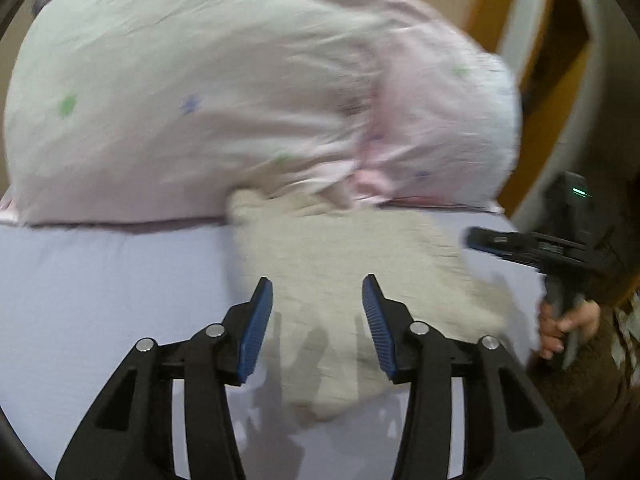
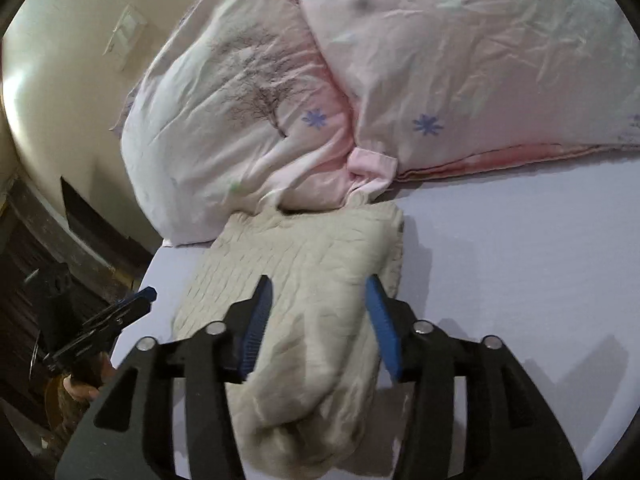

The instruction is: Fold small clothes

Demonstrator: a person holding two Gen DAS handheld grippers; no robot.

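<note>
On lilac sheet [image 2: 520, 260] | cream knit garment [image 2: 304, 264], rumpled | both hand-held grippers wide, empty

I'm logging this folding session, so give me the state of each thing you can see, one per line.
Left gripper: open, holding nothing, above the garment.
Right gripper: open, holding nothing, above the garment.
Beige knit garment: lying on the sheet, rumpled at its near end, far edge against the duvet.
Duvet: bunched up, creased.
Lavender sheet: spread flat.
</note>
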